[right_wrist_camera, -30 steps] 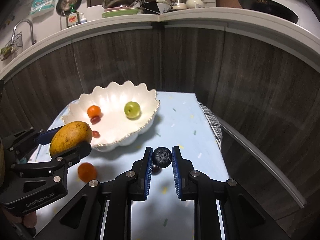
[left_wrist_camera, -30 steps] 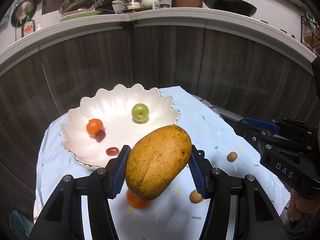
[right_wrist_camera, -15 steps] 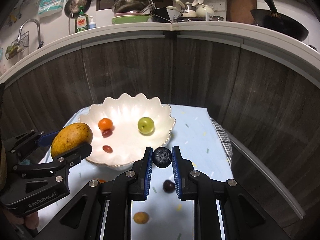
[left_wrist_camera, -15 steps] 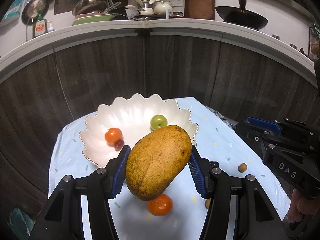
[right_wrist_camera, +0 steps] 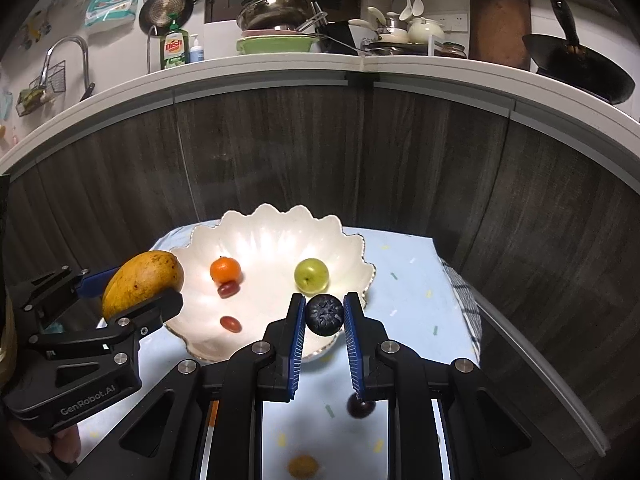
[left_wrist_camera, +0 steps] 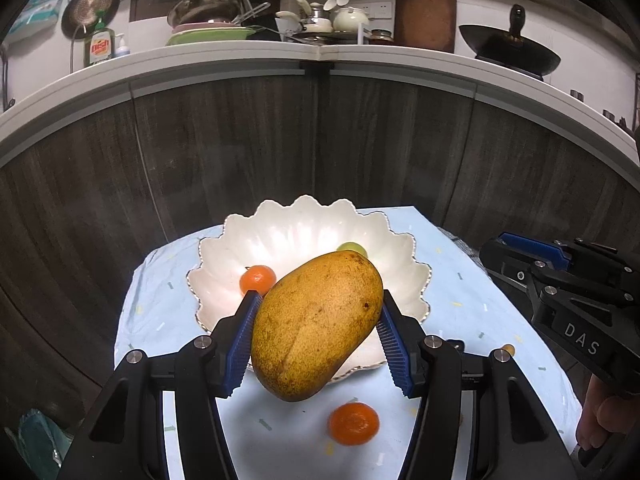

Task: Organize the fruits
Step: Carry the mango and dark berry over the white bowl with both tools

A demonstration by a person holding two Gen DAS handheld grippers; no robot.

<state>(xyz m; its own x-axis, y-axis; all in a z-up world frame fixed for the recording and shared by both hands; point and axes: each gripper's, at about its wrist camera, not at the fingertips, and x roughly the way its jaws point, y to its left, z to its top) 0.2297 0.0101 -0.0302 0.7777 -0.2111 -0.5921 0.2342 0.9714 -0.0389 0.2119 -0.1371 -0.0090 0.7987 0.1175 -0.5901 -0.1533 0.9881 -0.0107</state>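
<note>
Above the scalloped bowl (right_wrist_camera: pixel 280 232), left hand-held gripper (left_wrist_camera: pixel 316 332) clamps a mango (left_wrist_camera: pixel 316 324), right hand-held gripper (right_wrist_camera: pixel 324 316) pinches a blueberry (right_wrist_camera: pixel 325 315).

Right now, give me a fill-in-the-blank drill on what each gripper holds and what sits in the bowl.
1. The left gripper is clamped on a ____.
2. The right gripper pinches a small dark ____.
3. The green fruit lies inside the white ____.
4. One tangerine lies on the light blue ____, outside the dish.

Missing words: mango; blueberry; bowl; cloth
</note>
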